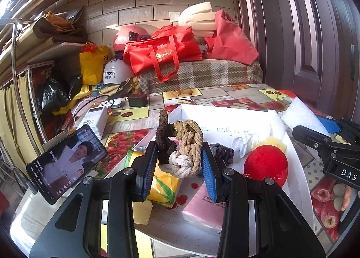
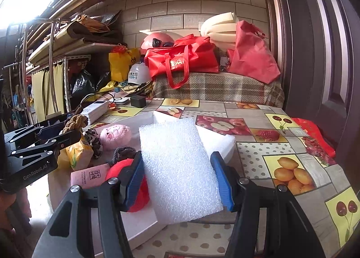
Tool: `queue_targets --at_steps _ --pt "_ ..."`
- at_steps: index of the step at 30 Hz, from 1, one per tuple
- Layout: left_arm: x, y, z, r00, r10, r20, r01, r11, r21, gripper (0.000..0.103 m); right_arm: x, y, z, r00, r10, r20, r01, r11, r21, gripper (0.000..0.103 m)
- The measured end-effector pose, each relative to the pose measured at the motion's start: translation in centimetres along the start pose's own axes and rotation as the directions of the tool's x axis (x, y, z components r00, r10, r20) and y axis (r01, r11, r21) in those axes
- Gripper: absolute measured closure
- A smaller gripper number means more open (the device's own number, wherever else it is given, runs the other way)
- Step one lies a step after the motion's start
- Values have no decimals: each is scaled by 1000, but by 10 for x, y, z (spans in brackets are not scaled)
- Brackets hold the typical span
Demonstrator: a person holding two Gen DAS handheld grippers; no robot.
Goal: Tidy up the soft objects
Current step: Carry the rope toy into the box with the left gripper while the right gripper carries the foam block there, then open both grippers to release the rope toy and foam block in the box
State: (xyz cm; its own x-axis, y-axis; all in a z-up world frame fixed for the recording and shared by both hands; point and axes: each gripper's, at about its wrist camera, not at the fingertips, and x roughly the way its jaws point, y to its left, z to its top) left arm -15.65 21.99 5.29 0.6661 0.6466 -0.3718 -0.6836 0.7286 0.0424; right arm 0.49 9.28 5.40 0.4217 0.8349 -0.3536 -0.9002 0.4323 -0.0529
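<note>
My left gripper point(image 1: 178, 163) is shut on a knotted rope bundle point(image 1: 184, 145) of brown, tan and white cords, held above the white tray point(image 1: 299, 161). My right gripper point(image 2: 177, 174) is shut on a white foam sheet point(image 2: 177, 168), held over the tray's right side point(image 2: 225, 143). In the tray lie a red ball point(image 1: 266, 165), a pink tissue pack point(image 1: 207, 204), a yellow tissue pack point(image 1: 164, 186), a grey scrunchie point(image 1: 222, 150) and a pink plush point(image 2: 115, 135). The left gripper also shows in the right wrist view point(image 2: 74, 129), and the right gripper in the left wrist view point(image 1: 315, 127).
A phone point(image 1: 65, 163) leans at the table's left edge. A white power bank point(image 1: 94, 120) and a black charger point(image 1: 138, 100) lie behind the tray. Red bags point(image 1: 164, 50) sit on a plaid bench at the back. A door point(image 1: 315, 32) stands to the right.
</note>
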Motion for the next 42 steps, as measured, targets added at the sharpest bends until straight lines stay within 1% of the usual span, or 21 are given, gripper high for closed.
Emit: queue_targets --at_steps 7,15,24,26,29,30,31,32,33,34,35,36,38,39,40,42 --pt "12 2 5 1000 14 -1 -14 1000 14 66 18 0 7 1000 0 -15 1 1000 18 44" --pt "31 10 11 1000 23 -16 -23 1000 -4 66 43 4 16 1000 3 -31 -3 1000 24 44" --pt "40 1 16 1000 26 -15 -25 998 54 65 67 11 24 999 9 -53 -8 1000 17 44" --pt "44 1 16 999 20 -32 -18 998 55 63 71 10 25 998 11 -60 -10 1000 20 44" --pt "53 2 17 997 14 -79 -10 998 55 61 76 11 25 997 13 -79 -11 1000 18 43" --pt "55 2 17 996 15 -91 -10 998 55 58 78 11 25 996 12 -87 -11 1000 16 43" --pt "56 1 17 995 16 -99 -11 998 57 50 79 12 25 995 13 -95 -12 1000 13 43" --pt "59 0 18 994 22 -106 -15 998 62 46 80 12 25 995 15 -101 -14 1000 12 42" --pt "59 -1 17 994 26 -108 -19 998 66 41 80 12 25 995 14 -100 -13 1000 11 39" --pt "58 -2 17 994 30 -105 -22 997 72 37 79 12 25 995 13 -95 -12 1000 10 29" --pt "57 -3 17 995 32 -98 -24 997 77 34 77 13 24 996 12 -84 -11 1000 7 23" --pt "55 -4 17 995 33 -90 -26 996 81 26 74 14 24 997 9 -71 -8 1000 2 20" --pt "52 -2 17 997 29 -75 -24 997 70 22 72 15 24 998 -2 -59 2 1000 -2 19" --pt "51 1 17 997 26 -68 -22 998 61 17 72 14 25 998 -3 -57 3 1000 -1 17" --pt "50 3 17 998 24 -63 -21 998 52 10 71 14 25 999 -5 -54 5 1000 1 16" --pt "49 5 17 998 31 -57 -28 999 39 0 71 13 26 999 -4 -46 4 1000 4 16"
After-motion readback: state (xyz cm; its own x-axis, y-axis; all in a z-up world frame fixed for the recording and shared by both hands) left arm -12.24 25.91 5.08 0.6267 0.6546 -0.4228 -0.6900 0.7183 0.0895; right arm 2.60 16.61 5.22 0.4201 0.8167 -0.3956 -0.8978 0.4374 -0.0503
